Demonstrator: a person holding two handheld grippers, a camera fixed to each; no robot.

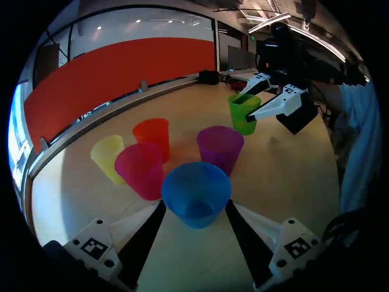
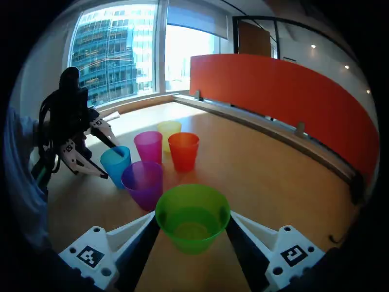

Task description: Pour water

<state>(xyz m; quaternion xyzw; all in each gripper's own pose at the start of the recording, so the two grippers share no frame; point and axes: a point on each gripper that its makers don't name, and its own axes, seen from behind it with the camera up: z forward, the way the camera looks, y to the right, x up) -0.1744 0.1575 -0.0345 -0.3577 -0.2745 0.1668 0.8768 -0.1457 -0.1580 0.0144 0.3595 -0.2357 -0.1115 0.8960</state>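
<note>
sadly, clamped green cup [image 2: 192,228] hides right tool's [image 2: 192,220] fingertips (contents unclear).

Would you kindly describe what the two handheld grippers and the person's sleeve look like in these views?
Both the left gripper and right gripper have white wedge-shaped bases, black inner jaws and a black-and-white square marker on each side. Each has a bulky black body; black cables loop off the left one. The person wears a light blue sleeve.

No legible text, no brands, no numbers
</note>
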